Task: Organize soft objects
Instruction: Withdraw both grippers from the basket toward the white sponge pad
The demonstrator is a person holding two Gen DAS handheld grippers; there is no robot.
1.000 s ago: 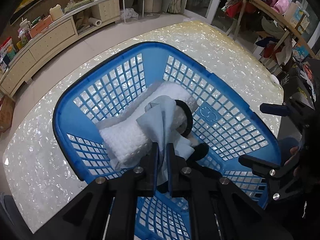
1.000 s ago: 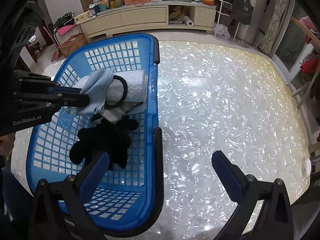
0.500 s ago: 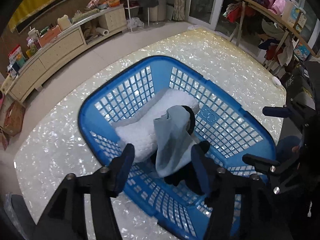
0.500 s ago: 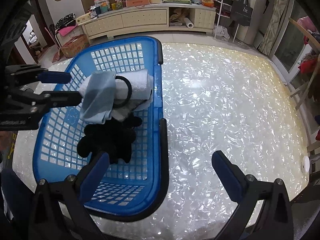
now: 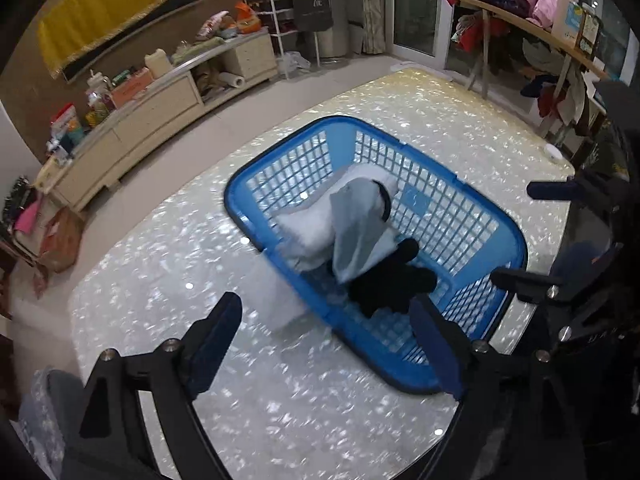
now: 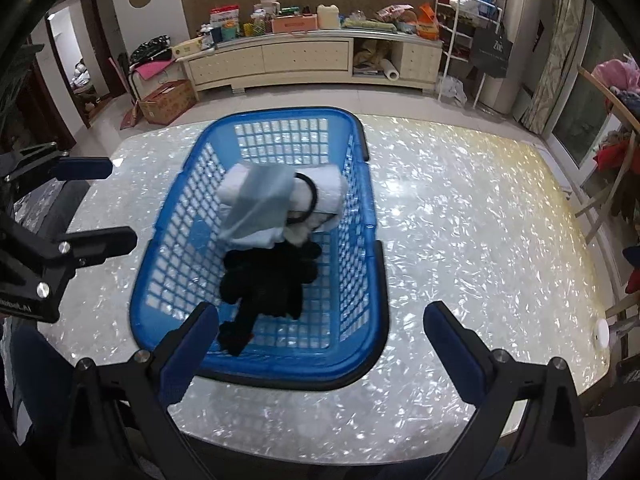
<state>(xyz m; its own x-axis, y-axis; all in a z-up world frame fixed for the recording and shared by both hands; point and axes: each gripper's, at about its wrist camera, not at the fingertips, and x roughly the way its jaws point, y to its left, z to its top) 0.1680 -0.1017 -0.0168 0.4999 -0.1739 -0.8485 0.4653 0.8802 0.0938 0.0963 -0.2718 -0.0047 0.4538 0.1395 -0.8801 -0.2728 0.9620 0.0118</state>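
Note:
A blue plastic basket point(image 5: 496, 232) point(image 6: 360, 280) stands on the pearly table. In it lie a rolled white towel point(image 5: 304, 224) point(image 6: 328, 192) with a black band, a light blue cloth point(image 5: 356, 232) point(image 6: 260, 204) draped over it, and a black fuzzy item point(image 5: 392, 284) point(image 6: 264, 280). My left gripper point(image 5: 324, 340) is open and empty, back from the basket's near edge. My right gripper point(image 6: 316, 344) is open and empty at the basket's near end. Each gripper shows in the other's view, the right point(image 5: 536, 236) and the left point(image 6: 96, 204).
A long cream sideboard point(image 6: 280, 60) with clutter stands across the floor. A cardboard box point(image 6: 164, 100) sits on the floor. A shelf with clothes point(image 5: 520, 8) runs at the right. A small white disc point(image 6: 601, 337) lies near the table's right edge.
My left gripper opened, let go of the light blue cloth, and pulled back and up out of the basket. The cloth now lies draped over the towel. Both views have drawn away from the basket.

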